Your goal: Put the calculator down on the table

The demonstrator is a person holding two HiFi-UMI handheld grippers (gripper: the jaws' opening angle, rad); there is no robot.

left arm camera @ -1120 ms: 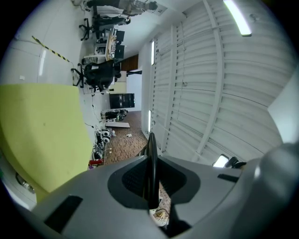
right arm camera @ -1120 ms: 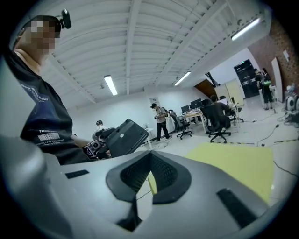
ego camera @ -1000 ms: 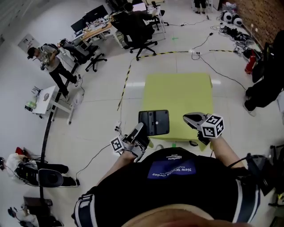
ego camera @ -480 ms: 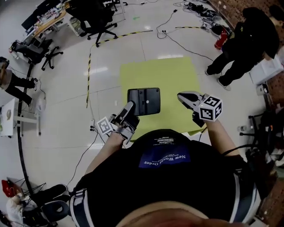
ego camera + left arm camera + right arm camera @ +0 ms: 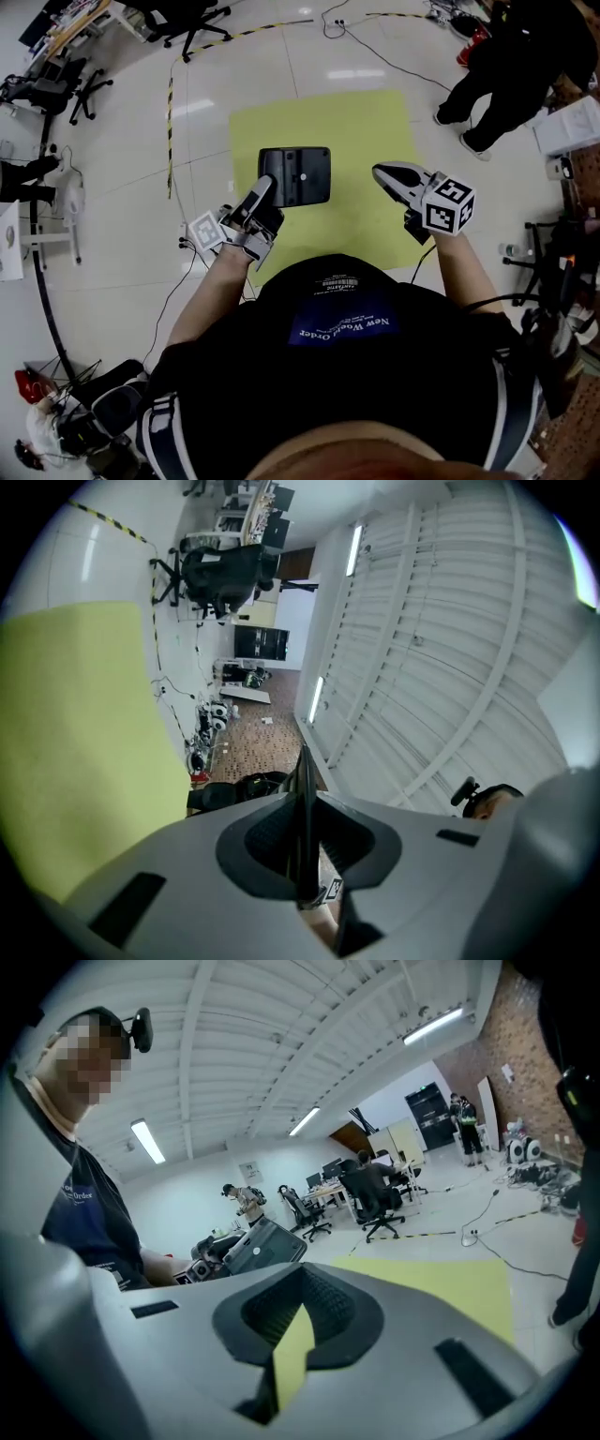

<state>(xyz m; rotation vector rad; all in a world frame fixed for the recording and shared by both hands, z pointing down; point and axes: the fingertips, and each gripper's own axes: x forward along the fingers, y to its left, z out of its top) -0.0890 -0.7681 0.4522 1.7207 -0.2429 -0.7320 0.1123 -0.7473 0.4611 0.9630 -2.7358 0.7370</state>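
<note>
1. Further in over the bench [image 5: 375,122] than a second ago: finds the calculator [image 5: 298,175] carried from the near left edge to well inside the yellow-green top, with both hands brought along.
2. At the left, shows the left gripper [image 5: 263,186] clamped on the calculator's near edge. In the left gripper view, presents the calculator [image 5: 302,836] edge-on, a thin dark blade pinched between the two pads.
3. Toward the middle, has the calculator tilted, far end raised. From the right gripper view [image 5: 265,1241], reads as lifted clear of the bench [image 5: 441,1283], not lying on it.
4. Suggests a carry nearly finished and a put-down not yet made. Calls for lowering, levelling the flat face onto the surface, then releasing. Risks a slide or a tip onto one edge if let go while tilted.
5. At the right, shows the right gripper [image 5: 380,172] empty, jaws drawn together at the tips with only a sliver of bench visible between them. Hovers near the calculator's right side, apart from it.
6. Furthest right, places a person in dark clothes [image 5: 516,66] standing near the bench's far right corner.
</note>
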